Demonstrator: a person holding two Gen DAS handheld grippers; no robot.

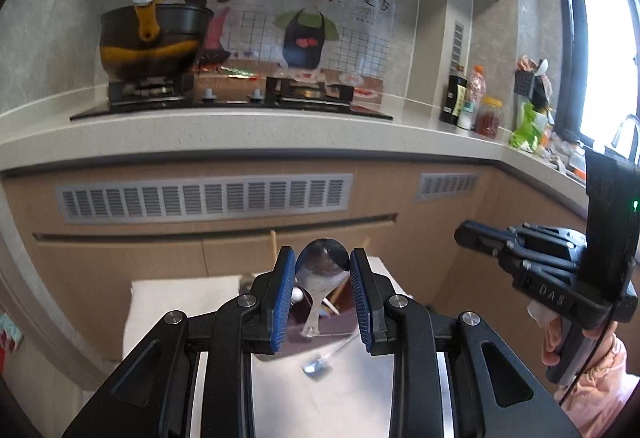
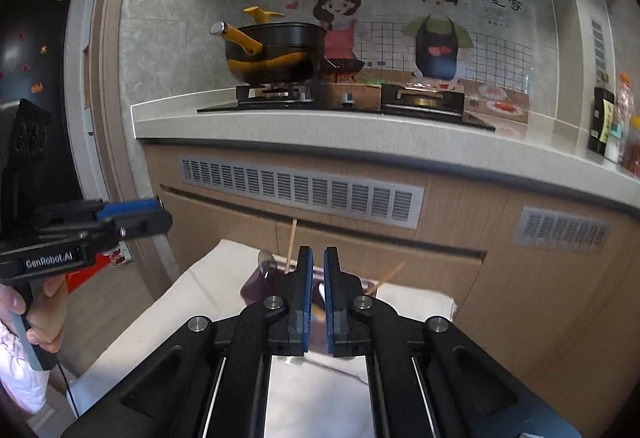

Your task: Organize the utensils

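Spoon point(image 1: 322, 270) held at the centre bottom of the left wrist view: the left gripper point(image 1: 322, 302) has its blue pads on either side of the bowl, apparently pinching it by the rim, handle hanging down. That is a thin, slick hold on curved metal, so I judge the spoon could swivel or slip out if the hand tilts or jolts. The right gripper point(image 2: 316, 298) is clenched with nothing visibly between its pads; a wooden chopstick point(image 2: 386, 278) pokes up just beyond it. Below lies a white cloth-covered surface point(image 2: 224, 278), with a dark container point(image 2: 256, 284) holding utensils. Behind, across the middle of both views, runs a pale kitchen counter point(image 1: 240, 129) with a gas stove point(image 1: 224, 97) and a black-and-yellow pot point(image 1: 154, 37).
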